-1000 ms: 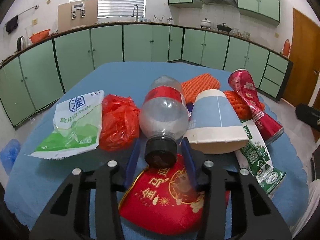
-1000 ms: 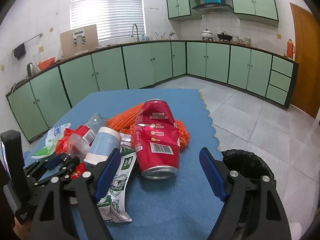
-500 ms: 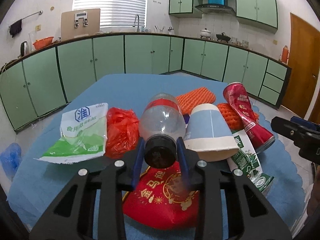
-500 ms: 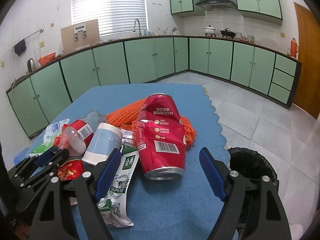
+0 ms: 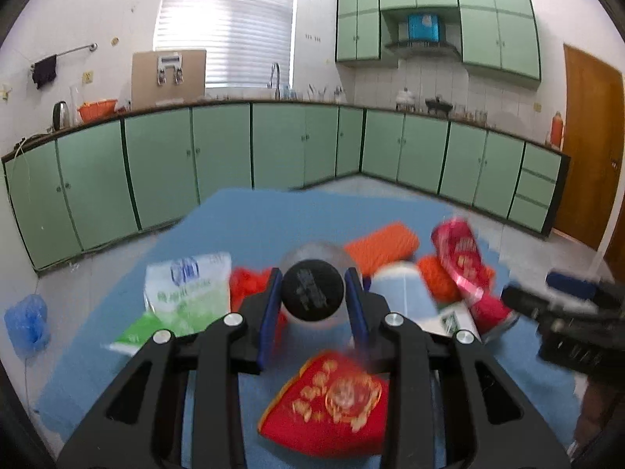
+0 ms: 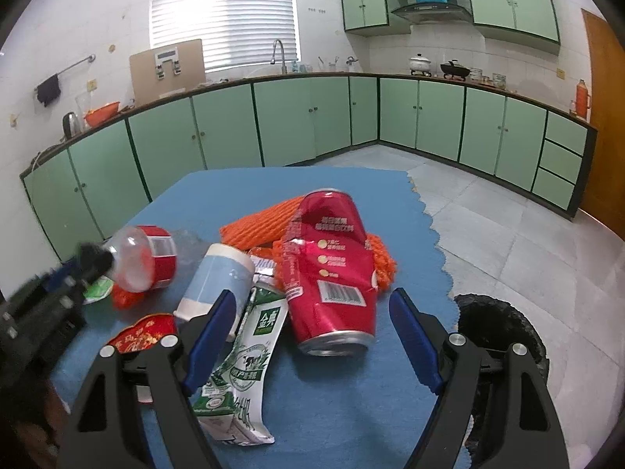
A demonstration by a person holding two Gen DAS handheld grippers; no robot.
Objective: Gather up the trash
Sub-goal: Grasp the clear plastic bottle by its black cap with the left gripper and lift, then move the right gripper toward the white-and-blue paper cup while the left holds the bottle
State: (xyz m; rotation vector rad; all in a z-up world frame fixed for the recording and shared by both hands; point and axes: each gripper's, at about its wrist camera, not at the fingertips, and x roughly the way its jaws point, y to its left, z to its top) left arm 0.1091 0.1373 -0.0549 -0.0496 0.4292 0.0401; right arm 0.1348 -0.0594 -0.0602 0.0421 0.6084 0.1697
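Over at nine o'clock on the blue desk (image 6: 343, 402) lies a white and green bag (image 5: 183, 293), with crumpled red plastic (image 5: 246, 285) just beside it. The left gripper (image 5: 312, 299) has just closed its jaws and now clamps the black cap of a clear plastic bottle (image 6: 136, 256), which hangs tilted above the desk, clear of the pile. Below it sits a red and gold packet (image 6: 142, 332). Toward the middle lie a blue paper cup (image 6: 216, 275), a flattened milk carton (image 6: 246, 359) and a dented red can (image 6: 332, 265), backed by orange netting (image 6: 259, 226). The right gripper (image 6: 312, 340) hovers with jaws spread wide around nothing, the can at twelve o'clock. A black bin (image 6: 504, 328) stands on the floor at three o'clock.
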